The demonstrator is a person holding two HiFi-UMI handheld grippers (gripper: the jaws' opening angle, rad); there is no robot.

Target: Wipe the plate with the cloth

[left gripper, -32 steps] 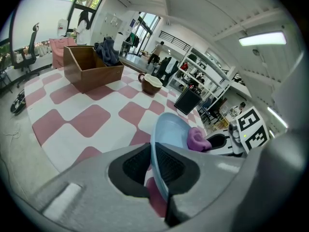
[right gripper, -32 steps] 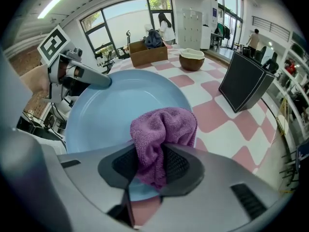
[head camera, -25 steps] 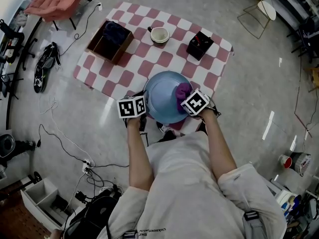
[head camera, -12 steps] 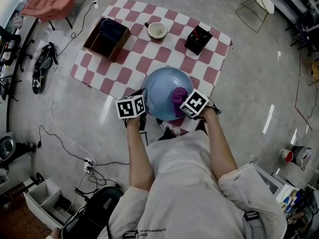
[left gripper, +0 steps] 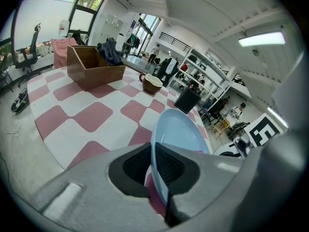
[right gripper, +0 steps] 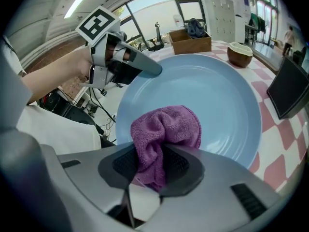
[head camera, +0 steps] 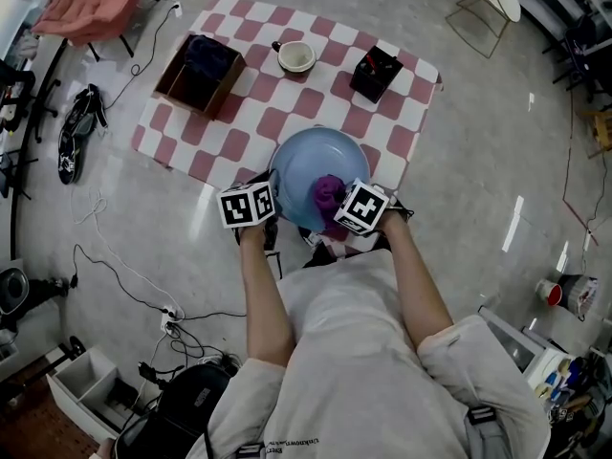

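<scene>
A light blue plate (head camera: 311,165) is held up above the checked mat, tilted toward me. My left gripper (head camera: 263,220) is shut on the plate's near-left rim (left gripper: 155,151); the rim runs edge-on between its pads. My right gripper (head camera: 339,210) is shut on a bunched purple cloth (head camera: 328,193), which presses on the plate's face near its lower right. In the right gripper view the cloth (right gripper: 164,134) lies against the plate (right gripper: 217,95), and the left gripper (right gripper: 128,64) shows at the plate's far rim.
A red-and-white checked mat (head camera: 258,94) covers the floor ahead. On it stand a brown open box (head camera: 199,73) holding dark fabric, a brown-and-white bowl (head camera: 295,56) and a black box (head camera: 373,73). Cables (head camera: 115,256) and a shoe (head camera: 69,142) lie to the left.
The cloth has slid with my right gripper from the plate's right side down and leftward toward its lower middle. The left gripper keeps the plate held in much the same place.
</scene>
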